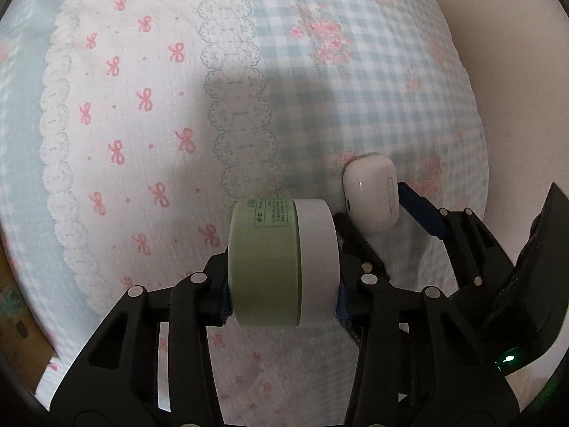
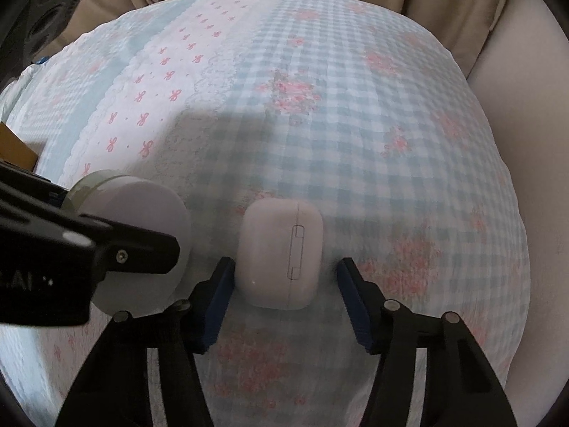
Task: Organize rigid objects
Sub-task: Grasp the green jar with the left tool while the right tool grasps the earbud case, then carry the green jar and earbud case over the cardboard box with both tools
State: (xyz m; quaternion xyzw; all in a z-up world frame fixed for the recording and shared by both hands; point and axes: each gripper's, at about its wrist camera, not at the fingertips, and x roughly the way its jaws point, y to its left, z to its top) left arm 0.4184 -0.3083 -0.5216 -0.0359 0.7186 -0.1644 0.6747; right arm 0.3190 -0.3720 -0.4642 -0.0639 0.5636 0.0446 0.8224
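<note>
The green jar (image 1: 281, 263) with a white lid lies on its side at lower centre of the left wrist view, axis across the frame, clamped by the left tool (image 1: 282, 300). The white earbud case (image 2: 279, 254) lies on the bedspread (image 2: 355, 124), long axis up-frame, between the right tool's (image 2: 284, 295) pads; right pad clear, tool open.

1. The green jar (image 1: 263, 263) carries a small label (image 1: 272, 213) on its side, at its far end. The label has several lines of fine print and a small round symbol, but the print is too small to read.
2. The left tongs' black body (image 2: 21, 281) shows white letters at the left edge; they look like "LAI", cut off and blurred.
3. No other text can be read.
</note>
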